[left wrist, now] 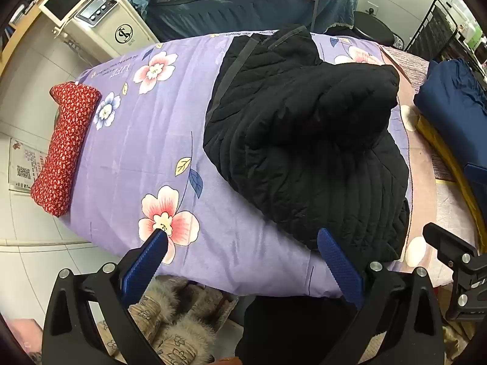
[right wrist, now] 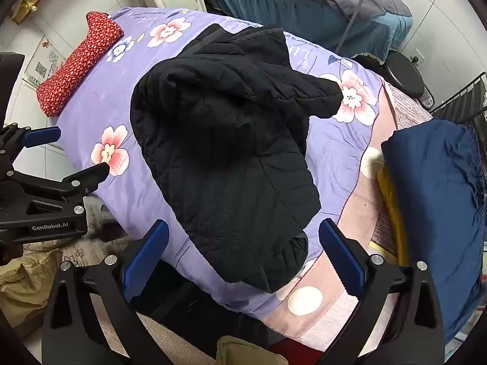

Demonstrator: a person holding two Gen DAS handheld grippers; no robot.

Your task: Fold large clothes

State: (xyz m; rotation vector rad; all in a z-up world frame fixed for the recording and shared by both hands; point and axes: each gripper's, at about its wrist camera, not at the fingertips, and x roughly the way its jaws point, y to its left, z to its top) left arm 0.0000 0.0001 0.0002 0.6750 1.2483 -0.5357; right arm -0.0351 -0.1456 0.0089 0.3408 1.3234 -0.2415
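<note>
Lying in a rumpled heap on the lilac floral bedspread (left wrist: 127, 164) toward its right half: black quilted jacket (left wrist: 304, 140), padded, soft and bulky, probably light but floppy, likely to slump out of shape. Best taken at hem corners or a sleeve cuff, pinching several layers. Left tool (left wrist: 243, 252) and right tool (right wrist: 243, 249) both spread wide, empty, hovering at the near edge. Red patterned pillow (left wrist: 65, 149) well apart; navy folded fabric (right wrist: 438, 200) crowding the right side.
</note>
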